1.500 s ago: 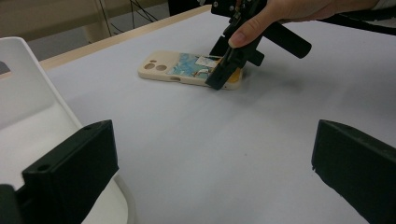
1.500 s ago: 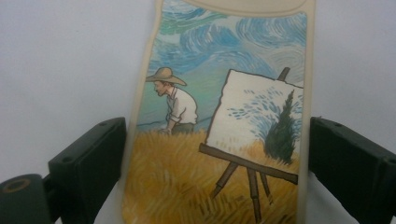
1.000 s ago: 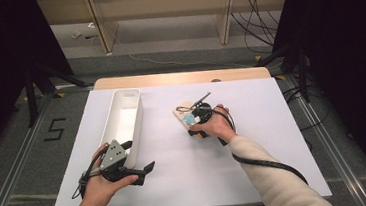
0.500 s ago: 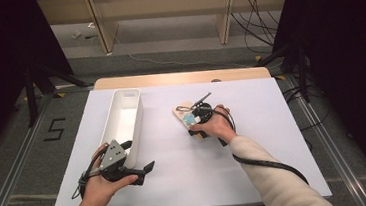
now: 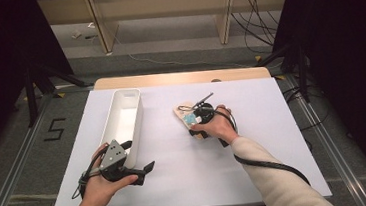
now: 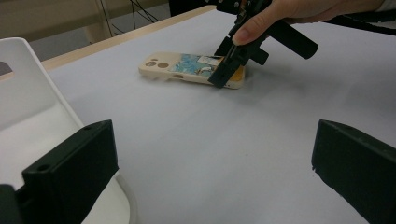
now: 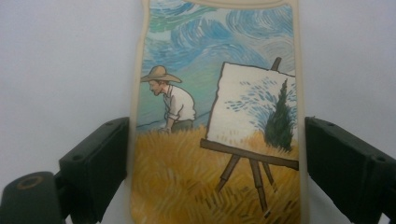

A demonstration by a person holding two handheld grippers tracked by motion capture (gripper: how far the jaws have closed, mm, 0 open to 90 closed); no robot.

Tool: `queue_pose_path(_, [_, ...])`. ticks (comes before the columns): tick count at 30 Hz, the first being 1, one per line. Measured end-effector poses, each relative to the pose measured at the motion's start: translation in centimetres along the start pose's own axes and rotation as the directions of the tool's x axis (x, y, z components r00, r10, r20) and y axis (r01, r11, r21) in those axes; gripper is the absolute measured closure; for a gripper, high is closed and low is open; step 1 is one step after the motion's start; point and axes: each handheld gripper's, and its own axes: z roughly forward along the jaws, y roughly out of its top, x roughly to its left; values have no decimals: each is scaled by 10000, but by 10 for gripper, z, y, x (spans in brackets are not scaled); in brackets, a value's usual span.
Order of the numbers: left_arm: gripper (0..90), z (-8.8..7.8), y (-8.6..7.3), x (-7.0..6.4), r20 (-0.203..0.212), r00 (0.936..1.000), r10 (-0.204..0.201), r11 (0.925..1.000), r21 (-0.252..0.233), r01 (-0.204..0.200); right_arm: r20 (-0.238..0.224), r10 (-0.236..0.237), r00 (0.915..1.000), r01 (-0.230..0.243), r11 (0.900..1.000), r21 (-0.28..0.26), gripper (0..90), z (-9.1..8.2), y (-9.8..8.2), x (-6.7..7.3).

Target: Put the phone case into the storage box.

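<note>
Two jaws of the right hand-held gripper [image 7: 215, 177] straddle a painted phone case [image 7: 215, 116] lying flat on the worktop [image 5: 257, 167], touching or nearly; no readable writing. Left hand-held gripper [image 6: 215, 177] gapes empty beside a white bin [image 5: 124, 118].

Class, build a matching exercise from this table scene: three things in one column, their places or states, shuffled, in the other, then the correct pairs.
Things:
1. phone case
2. white bin
3. left gripper

States:
A. open over bare tabletop, near the bin's close end
B. lying flat between the right gripper's jaws
C. standing left of the case

Pairs: 1-B, 2-C, 3-A
</note>
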Motion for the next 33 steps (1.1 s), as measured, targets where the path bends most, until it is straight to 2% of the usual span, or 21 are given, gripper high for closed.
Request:
queue_pose_path(14, [0, 0, 0, 0, -49, 10000, 22, 10000, -39, -23, -115, -19, 9999, 13, 9989, -461, 120, -7, -3, -2])
queue_pose_path(19, [0, 0, 0, 0, -65, 10000, 2, 10000, -50, -2, -172, -85, 9998, 72, 9969, -786, 120, -14, -5, -4])
queue_pose_path(20, [1, 0, 0, 0, -79, 10000, -4, 10000, -58, 4, -211, -168, 9996, 146, 9947, -1015, 120, -17, -5, -5])
queue_pose_path(24, [1, 0, 0, 0, -98, 9999, -22, 10000, -78, 21, -310, -241, 9992, 199, 9914, -1294, 120, -22, -7, -6])
queue_pose_path(33, [3, 0, 0, 0, -124, 9999, -63, 9999, -103, 62, -545, -600, 9967, 468, 9748, -2182, 119, -40, -14, -6])
